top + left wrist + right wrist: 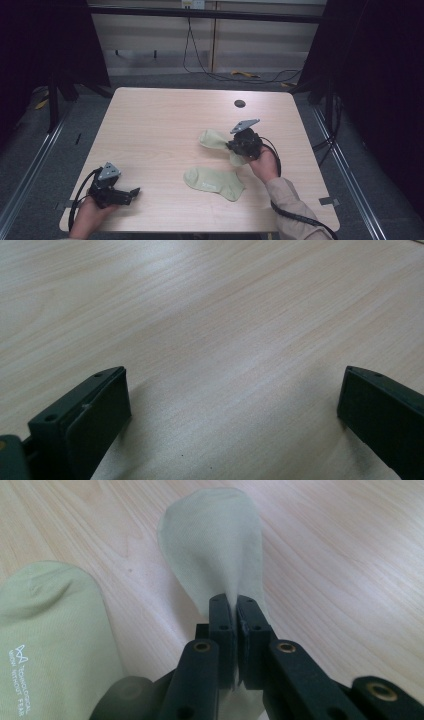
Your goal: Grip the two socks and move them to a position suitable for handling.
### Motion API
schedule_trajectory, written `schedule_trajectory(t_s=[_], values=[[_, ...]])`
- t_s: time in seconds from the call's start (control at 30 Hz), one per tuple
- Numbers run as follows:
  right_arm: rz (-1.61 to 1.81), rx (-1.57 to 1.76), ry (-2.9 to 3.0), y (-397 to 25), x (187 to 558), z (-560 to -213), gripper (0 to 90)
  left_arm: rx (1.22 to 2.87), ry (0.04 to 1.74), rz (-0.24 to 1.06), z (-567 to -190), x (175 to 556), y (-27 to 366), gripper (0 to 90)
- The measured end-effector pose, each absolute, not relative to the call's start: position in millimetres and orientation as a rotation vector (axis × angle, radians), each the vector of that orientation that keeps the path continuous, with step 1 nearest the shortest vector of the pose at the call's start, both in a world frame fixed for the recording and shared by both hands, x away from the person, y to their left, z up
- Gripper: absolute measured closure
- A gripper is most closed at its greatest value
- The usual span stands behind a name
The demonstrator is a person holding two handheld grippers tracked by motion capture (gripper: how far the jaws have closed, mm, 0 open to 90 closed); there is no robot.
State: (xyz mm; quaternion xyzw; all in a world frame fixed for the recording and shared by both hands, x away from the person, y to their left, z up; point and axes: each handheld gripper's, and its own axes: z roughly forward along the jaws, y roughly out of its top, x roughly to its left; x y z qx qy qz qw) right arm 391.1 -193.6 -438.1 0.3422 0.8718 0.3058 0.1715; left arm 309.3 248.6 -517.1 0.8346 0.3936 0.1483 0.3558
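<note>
Pale green fabric is pinched between the closed jaws of the right gripper (pixel 239 144), right of centre in the high view: this is the held sock (pixel 214 138), its free end trailing up and left of the jaws. A second sock (pixel 213 182) lies flat just below it, its long axis running left to right, apart from the first. The left gripper (pixel 131 192) rests at the lower left of the wooden table (pixel 150 120), jaws wide and empty, well apart from both socks. The right hand is clearly nearer the flat sock.
</note>
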Motion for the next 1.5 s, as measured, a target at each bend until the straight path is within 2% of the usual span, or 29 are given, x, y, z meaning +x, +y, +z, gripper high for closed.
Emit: schedule_trajectory(t_s=[0.1,0.13,0.17,0.2,0.23,0.37,0.53,0.57,0.67,0.83,0.93,1.17,1.27,1.5], values=[[0.871,0.986,2.468,-200.5,391.4,-437.6,86.0,2.157,1.013,0.38,-517.0,309.4,248.8,0.2],[0.872,0.998,2.457,-203.1,391.4,-438.0,82.4,2.157,1.013,0.38,-517.0,309.4,248.8,0.2],[0.894,1.07,2.416,-208.9,392.0,-440.2,51.6,2.158,1.016,0.378,-516.9,309.2,248.7,0.1],[0.894,1.07,2.416,-208.9,392.0,-440.2,51.6,2.157,1.016,0.375,-517.0,309.2,248.7,0.1],[0.911,1.135,2.393,-213.1,393.6,-442.2,44.0,2.157,1.017,0.376,-516.9,309.2,248.7,0.2],[1.028,1.314,2.334,-231.5,389.2,-449.8,38.0,2.156,1.016,0.376,-517.0,309.2,248.7,0.2],[1.07,1.346,2.271,-248.2,370.7,-453.5,37.9,2.159,1.015,0.378,-516.9,309.2,248.8,0.1],[1.061,1.345,2.266,-252.7,362.6,-456.5,44.0,2.159,1.016,0.378,-516.9,309.2,248.7,0.1],[1.047,1.343,2.259,-256.2,352.8,-460.7,49.4,2.156,1.016,0.375,-517.0,309.2,248.6,0.2],[1.065,1.352,2.27,-255.0,330.3,-472.7,73.0,2.153,1.018,0.382,-517.1,309.3,248.6,0.1],[1.032,1.334,2.316,-248.9,321.9,-481.2,78.9,2.151,1.023,0.378,-517.1,308.8,248.4,0.1],[0.92,1.354,2.313,-251.3,326.8,-489.8,78.6,2.15,1.024,0.379,-517.1,308.8,248.3,0.1],[0.908,1.408,2.251,-261.5,329.8,-491.2,69.3,2.15,1.025,0.377,-517.1,308.8,248.3,0.1],[0.958,1.397,2.201,-266.3,319.1,-483.0,58.1,2.141,1.036,0.387,-516.9,308.5,247.8,0.8]])
